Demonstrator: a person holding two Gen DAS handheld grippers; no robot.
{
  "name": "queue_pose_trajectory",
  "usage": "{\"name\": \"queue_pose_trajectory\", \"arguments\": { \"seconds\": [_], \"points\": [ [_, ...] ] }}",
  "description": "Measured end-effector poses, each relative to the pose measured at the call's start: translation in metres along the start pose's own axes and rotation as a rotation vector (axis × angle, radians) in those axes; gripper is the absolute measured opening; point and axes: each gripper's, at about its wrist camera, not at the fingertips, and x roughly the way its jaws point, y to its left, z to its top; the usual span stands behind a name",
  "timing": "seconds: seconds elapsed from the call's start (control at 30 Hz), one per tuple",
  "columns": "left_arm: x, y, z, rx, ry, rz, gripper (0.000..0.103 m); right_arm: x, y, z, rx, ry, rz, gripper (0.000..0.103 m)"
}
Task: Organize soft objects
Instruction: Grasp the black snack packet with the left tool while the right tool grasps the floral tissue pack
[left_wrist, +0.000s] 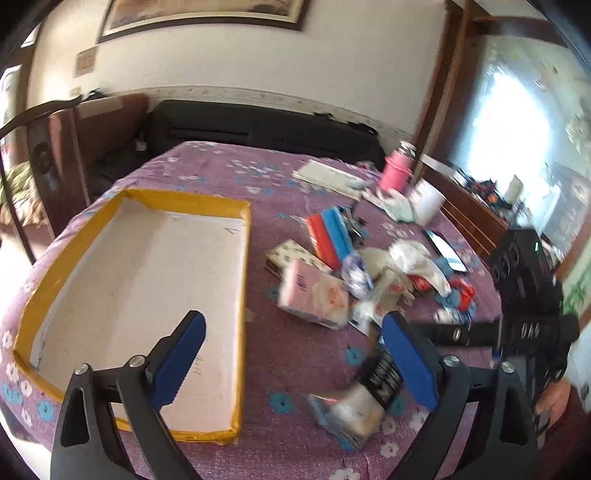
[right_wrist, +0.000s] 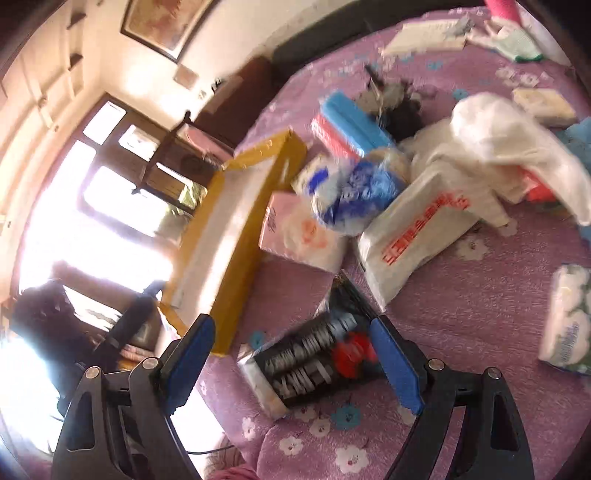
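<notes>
A shallow box with yellow taped rim (left_wrist: 242, 280) and white inside lies on the purple flowered cloth; it shows in the right wrist view too (right_wrist: 240, 258). A heap of soft packs lies right of it: a pink tissue pack (left_wrist: 314, 295) (right_wrist: 299, 232), a blue-and-white pack (right_wrist: 354, 192), a white bag with red print (right_wrist: 413, 240), a red-and-blue pack (left_wrist: 330, 236). A black-and-white pack (right_wrist: 306, 362) (left_wrist: 369, 391) lies near both grippers. My left gripper (left_wrist: 295, 365) is open over the box's right edge. My right gripper (right_wrist: 295, 365) is open around the black-and-white pack, not touching.
A pink bottle (left_wrist: 397, 170), a white cup (left_wrist: 428, 201), papers (left_wrist: 328, 175) and a phone (left_wrist: 445, 249) lie at the far right of the table. A green-patterned tissue pack (right_wrist: 569, 321) lies at the right. A black sofa (left_wrist: 258, 125) stands behind.
</notes>
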Motion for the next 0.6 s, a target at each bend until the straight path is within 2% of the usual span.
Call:
{"name": "queue_pose_trajectory", "arguments": {
  "seconds": [0.1,0.2,0.3,0.4,0.5,0.6],
  "points": [
    [0.013,-0.025,-0.012,0.100,0.081,-0.047,0.098,-0.032,-0.007,-0.005,0.005,-0.083,-0.096,0.089],
    [0.031,-0.052,-0.024,0.208,0.156,0.003,0.098,-0.065,-0.020,-0.010,0.023,-0.158,-0.202,0.090],
    [0.047,-0.062,-0.029,0.226,0.190,0.006,0.098,-0.109,-0.043,-0.012,0.072,-0.213,-0.309,0.091],
    [0.061,-0.064,-0.031,0.238,0.219,0.023,0.098,-0.128,-0.067,-0.016,0.110,-0.216,-0.472,0.091],
    [0.076,-0.069,-0.034,0.252,0.263,0.018,0.098,-0.129,-0.082,-0.023,0.129,-0.194,-0.498,0.091],
    [0.086,-0.075,-0.036,0.266,0.289,0.012,0.098,-0.111,-0.077,-0.023,0.115,-0.173,-0.500,0.091]
  ]
}}
